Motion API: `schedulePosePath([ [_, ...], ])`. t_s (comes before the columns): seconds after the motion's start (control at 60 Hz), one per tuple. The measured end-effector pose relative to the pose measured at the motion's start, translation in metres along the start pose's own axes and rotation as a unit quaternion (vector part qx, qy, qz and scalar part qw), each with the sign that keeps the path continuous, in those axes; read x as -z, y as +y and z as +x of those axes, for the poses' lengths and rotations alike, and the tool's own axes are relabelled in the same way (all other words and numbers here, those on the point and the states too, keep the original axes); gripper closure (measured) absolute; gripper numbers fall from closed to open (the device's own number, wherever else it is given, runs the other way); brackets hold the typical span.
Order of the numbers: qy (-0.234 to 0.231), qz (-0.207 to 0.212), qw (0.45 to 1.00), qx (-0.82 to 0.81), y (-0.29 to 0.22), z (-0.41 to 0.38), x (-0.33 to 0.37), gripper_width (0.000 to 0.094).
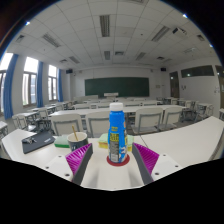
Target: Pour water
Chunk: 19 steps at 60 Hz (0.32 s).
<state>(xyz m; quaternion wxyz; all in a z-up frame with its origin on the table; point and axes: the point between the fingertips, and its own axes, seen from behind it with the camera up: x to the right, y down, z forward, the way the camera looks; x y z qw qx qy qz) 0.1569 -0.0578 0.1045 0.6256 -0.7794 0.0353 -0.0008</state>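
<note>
the tool [113,158] is spread wide, its two magenta pads [80,156] flanking one plastic bottle [118,135] without touching it, a gap showing on either side. the single bottle, white-capped with a blue and yellow label, stands upright on a round red coaster [118,162] on the white bench [180,140], between the fingertips. the tool is held level, pointing straight ahead over the bench. a dark object [38,143] lies off to the left.
</note>
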Motion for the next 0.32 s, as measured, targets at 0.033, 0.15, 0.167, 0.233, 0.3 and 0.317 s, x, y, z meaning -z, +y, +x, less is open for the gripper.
schedulePosePath([
  [0.033, -0.002, 0.005, 1.0, 0.0, 0.0, -0.005, 0.008, 0.0091],
  [0.15, -0.013, 0.002, 1.0, 0.005, 0.014, -0.031, 0.045, 0.0095],
  [0.167, -0.014, 0.004, 1.0, 0.004, 0.014, -0.032, 0.046, 0.0095],
  [0.233, -0.016, -0.003, 1.0, -0.002, 0.024, -0.046, 0.065, 0.0091],
  [0.3, -0.027, -0.009, 1.0, -0.005, 0.029, -0.059, 0.068, 0.009],
  [0.317, -0.029, -0.009, 1.0, -0.007, 0.029, -0.061, 0.067, 0.0091],
])
